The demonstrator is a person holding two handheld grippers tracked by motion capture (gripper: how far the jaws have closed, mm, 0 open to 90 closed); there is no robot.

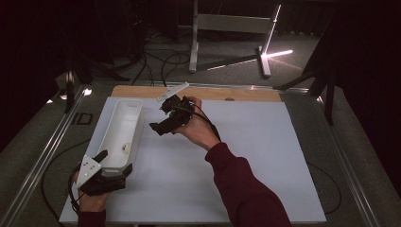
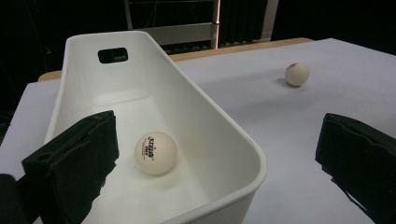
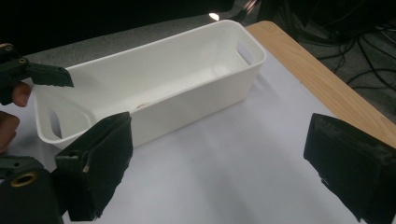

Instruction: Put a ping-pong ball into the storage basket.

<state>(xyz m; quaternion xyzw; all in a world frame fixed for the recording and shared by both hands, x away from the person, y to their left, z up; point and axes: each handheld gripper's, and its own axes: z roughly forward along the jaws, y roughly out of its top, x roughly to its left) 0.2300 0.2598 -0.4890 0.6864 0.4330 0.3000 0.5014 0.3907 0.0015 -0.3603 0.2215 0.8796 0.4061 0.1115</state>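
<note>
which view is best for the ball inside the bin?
Left gripper view: the ball sits close and unobstructed on the bin floor, logo readable. High view shows a small pale spot; right gripper view shows a sliver above the wall.

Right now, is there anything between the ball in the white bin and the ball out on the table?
Yes: the bin's side wall. In the left gripper view it stands between the ball in the bin and the ball on the table; past it, bare tabletop.
</note>
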